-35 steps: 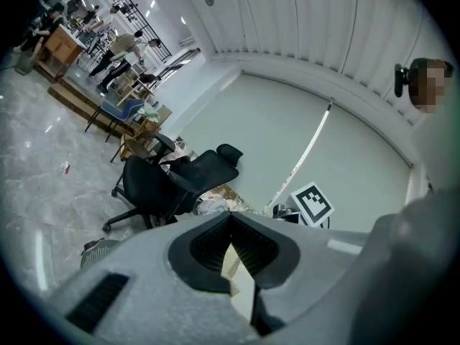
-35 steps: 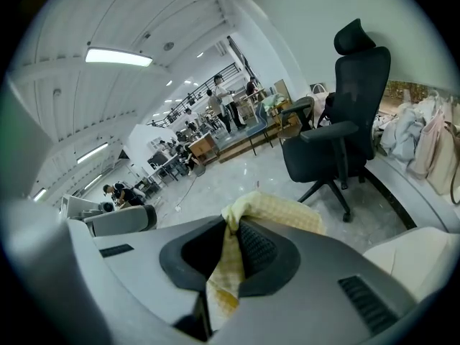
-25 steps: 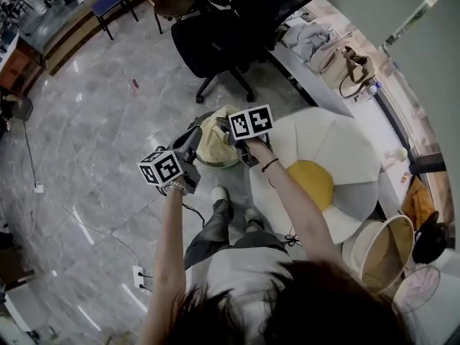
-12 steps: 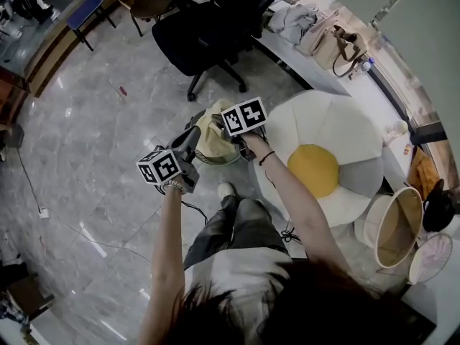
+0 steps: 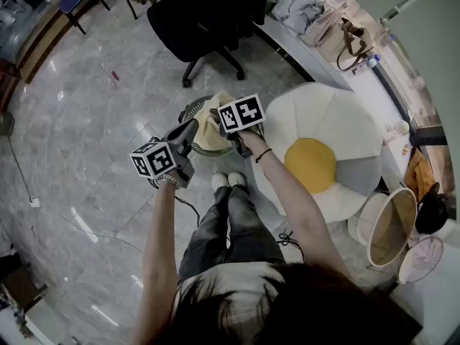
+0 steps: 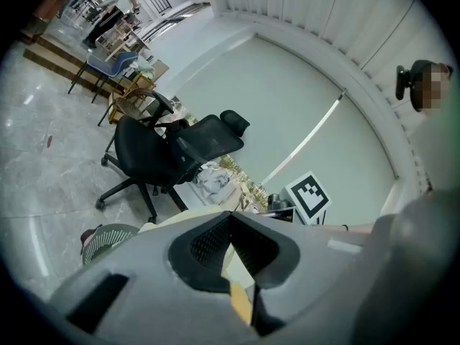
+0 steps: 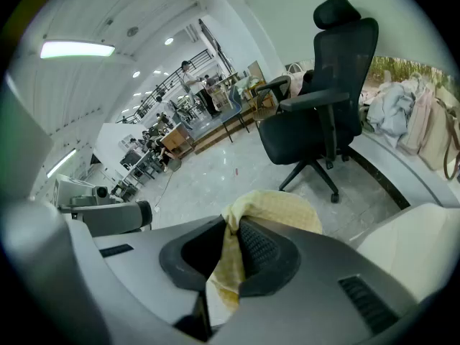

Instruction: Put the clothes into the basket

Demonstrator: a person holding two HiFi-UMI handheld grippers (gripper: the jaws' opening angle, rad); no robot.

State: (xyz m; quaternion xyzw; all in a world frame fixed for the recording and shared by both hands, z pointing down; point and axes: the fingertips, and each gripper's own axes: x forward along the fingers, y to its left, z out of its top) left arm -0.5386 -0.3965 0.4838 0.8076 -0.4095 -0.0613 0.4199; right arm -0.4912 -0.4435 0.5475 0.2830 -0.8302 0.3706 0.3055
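Note:
A pale yellow cloth (image 5: 209,121) hangs between both grippers, just above a round slatted basket (image 5: 188,111) on the floor. My left gripper (image 5: 192,126) comes in from the left and is shut on one edge of the cloth (image 6: 235,275). From the right, my right gripper (image 5: 218,118) is shut on the other part of the cloth (image 7: 231,254), which bunches up past its jaws. In the left gripper view the basket (image 6: 108,237) shows low at the left and the right gripper's marker cube (image 6: 309,195) at the right. Most of the basket's inside is hidden by the cloth.
A black office chair (image 5: 205,20) stands just beyond the basket. A large white cushion with a yellow centre (image 5: 323,153) lies to the right. More clothes (image 5: 300,7) and a tan bag (image 5: 346,40) sit on the white ledge. A round bin (image 5: 392,225) stands at the right.
Both grippers have sunk with the yellow cloth, which now hangs closer over the basket. The person's feet have come together behind the basket.

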